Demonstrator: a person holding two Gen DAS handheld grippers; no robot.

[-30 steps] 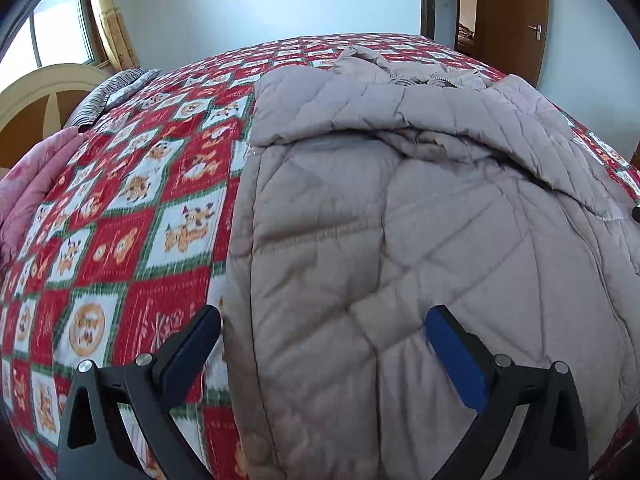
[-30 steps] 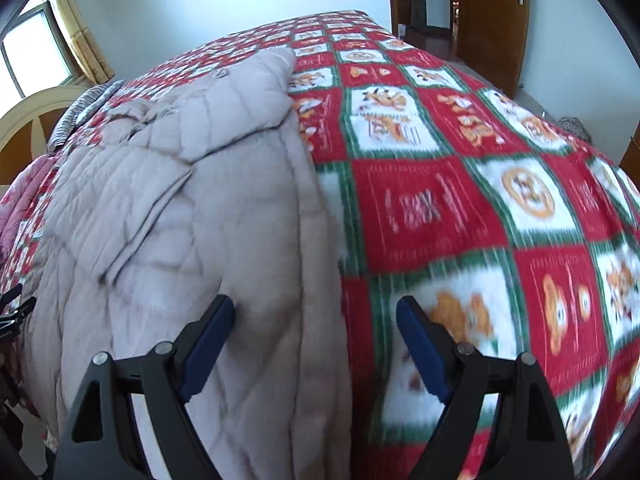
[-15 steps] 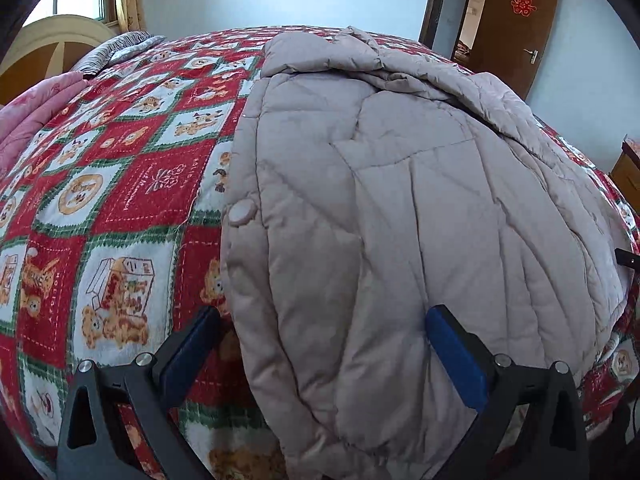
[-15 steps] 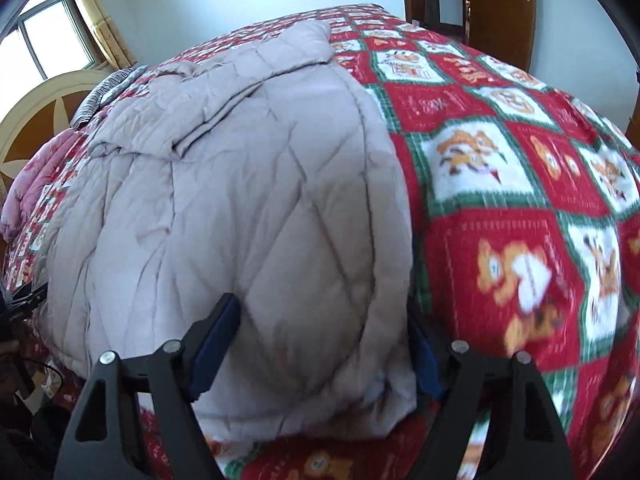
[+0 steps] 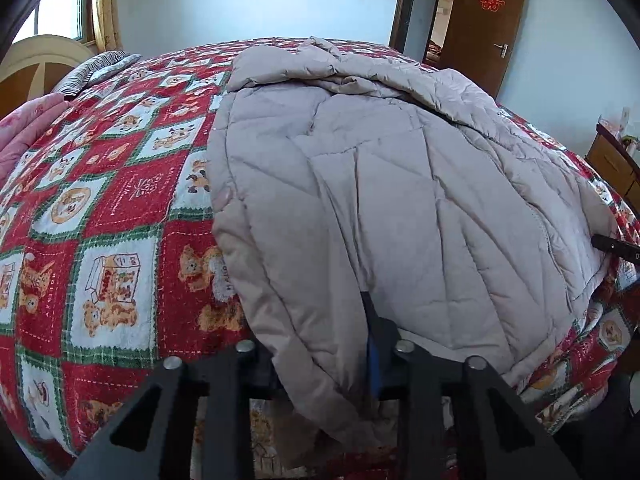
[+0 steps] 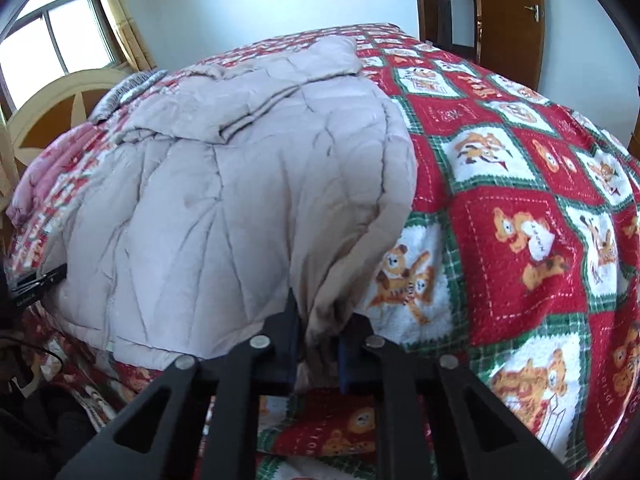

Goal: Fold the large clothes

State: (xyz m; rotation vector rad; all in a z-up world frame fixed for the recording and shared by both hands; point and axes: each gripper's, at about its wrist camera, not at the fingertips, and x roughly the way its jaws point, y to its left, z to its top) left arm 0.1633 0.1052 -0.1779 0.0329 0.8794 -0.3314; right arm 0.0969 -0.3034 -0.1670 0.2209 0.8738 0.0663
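Note:
A large beige quilted coat lies spread on the bed, its hem at the near edge and its folded sleeves and collar at the far end. It also shows in the right wrist view. My left gripper is shut on the coat's hem at its near left corner, with fabric draped over the fingers. My right gripper is shut on the bunched near right corner of the hem. The other gripper's tip shows at the far edge of each view.
The bed carries a red, green and white bear-print blanket, also in the right wrist view. A pink quilt and striped pillow lie by the headboard. A brown door stands beyond, a wooden cabinet at the right.
Both grippers drew back to the bed's near edge and closed from open onto the coat's hem corners. The hem now bunches between the fingers.

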